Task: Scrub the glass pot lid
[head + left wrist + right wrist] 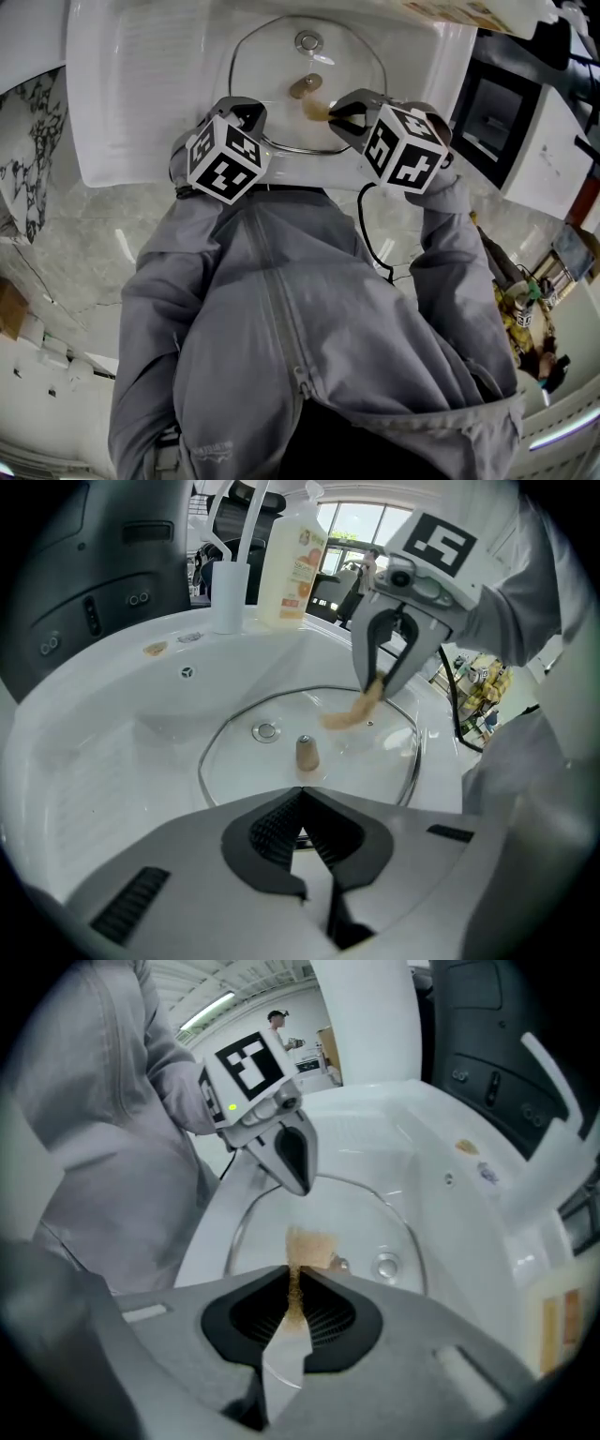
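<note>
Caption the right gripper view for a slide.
Right gripper holds a tan scrub pad on the glass lid; shut left gripper at its rim.

No print can be read. The bottle (292,569) at the upper middle of the left gripper view has an orange-and-white label, its lettering too blurred to read.

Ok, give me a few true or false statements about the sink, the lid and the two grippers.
The lid lies in the sink with its knob up. True.
The right gripper is clamped on a tan scrub pad. True.
The left gripper has its jaws wide open. False: they are shut together, at the lid's rim.
The bottle lies inside the basin. False: it stands upright on the sink's back ledge.
</note>
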Tool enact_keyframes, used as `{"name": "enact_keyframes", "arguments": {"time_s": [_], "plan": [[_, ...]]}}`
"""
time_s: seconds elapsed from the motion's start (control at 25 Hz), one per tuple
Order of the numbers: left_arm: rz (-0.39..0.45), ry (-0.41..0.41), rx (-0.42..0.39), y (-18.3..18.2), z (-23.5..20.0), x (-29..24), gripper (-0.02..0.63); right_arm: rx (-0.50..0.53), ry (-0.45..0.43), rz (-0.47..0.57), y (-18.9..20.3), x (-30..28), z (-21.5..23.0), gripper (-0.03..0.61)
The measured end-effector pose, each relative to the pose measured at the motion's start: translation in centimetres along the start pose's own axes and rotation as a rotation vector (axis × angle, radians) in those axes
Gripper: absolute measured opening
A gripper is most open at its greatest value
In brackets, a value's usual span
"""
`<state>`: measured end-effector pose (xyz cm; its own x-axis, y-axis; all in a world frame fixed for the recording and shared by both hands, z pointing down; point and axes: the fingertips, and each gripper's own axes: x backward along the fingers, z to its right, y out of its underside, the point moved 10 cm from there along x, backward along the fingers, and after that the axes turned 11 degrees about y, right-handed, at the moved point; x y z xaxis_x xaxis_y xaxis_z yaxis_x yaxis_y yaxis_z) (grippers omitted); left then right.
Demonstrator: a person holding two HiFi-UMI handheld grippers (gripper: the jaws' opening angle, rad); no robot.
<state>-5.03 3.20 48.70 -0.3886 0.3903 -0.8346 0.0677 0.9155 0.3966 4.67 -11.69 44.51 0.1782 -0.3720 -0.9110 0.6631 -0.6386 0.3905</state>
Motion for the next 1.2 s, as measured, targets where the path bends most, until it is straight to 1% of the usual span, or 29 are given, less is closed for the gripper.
{"name": "enact_keyframes", "arguments": {"time_s": [0.12, 0.2, 0.28, 0.36, 0.56, 0.76, 0.84, 1.0, 1.2], "plan": [[-0.003, 0.001, 0.003, 0.0, 0.0, 0.0, 0.006, -0.006, 0.159, -0.027, 1.2, 0.8, 3.3, 0.036], [-0.006, 0.002, 0.009, -0.1, 0.0, -0.1, 0.006, 0.031, 0.243, -0.070, 2.0, 0.7, 5.3, 0.036], [-0.009, 0.002, 0.013, -0.1, 0.0, -0.2, 0.006, 0.087, 0.295, -0.121, 2.8, 0.0, 7.1, 0.036], [-0.012, 0.002, 0.017, -0.2, 0.0, -0.2, 0.006, 0.143, 0.323, -0.165, 3.4, -1.1, 8.4, 0.036], [-0.012, 0.005, 0.036, -0.2, 0.0, -0.4, 0.006, 0.261, 0.380, -0.239, 4.6, -5.0, 10.5, 0.037], [-0.015, 0.008, 0.044, -0.2, 0.0, -0.5, 0.006, 0.363, 0.413, -0.264, 4.5, -7.7, 11.3, 0.037], [-0.018, 0.008, 0.046, -0.2, 0.0, -0.6, 0.006, 0.394, 0.407, -0.277, 4.6, -8.3, 11.5, 0.035], [-0.018, 0.009, 0.052, -0.2, 0.0, -0.6, 0.006, 0.407, 0.375, -0.293, 4.9, -9.4, 11.6, 0.036], [-0.022, 0.006, 0.067, -0.2, -0.1, -0.6, 0.006, 0.441, 0.351, -0.338, 5.2, -10.1, 11.2, 0.035]]}}
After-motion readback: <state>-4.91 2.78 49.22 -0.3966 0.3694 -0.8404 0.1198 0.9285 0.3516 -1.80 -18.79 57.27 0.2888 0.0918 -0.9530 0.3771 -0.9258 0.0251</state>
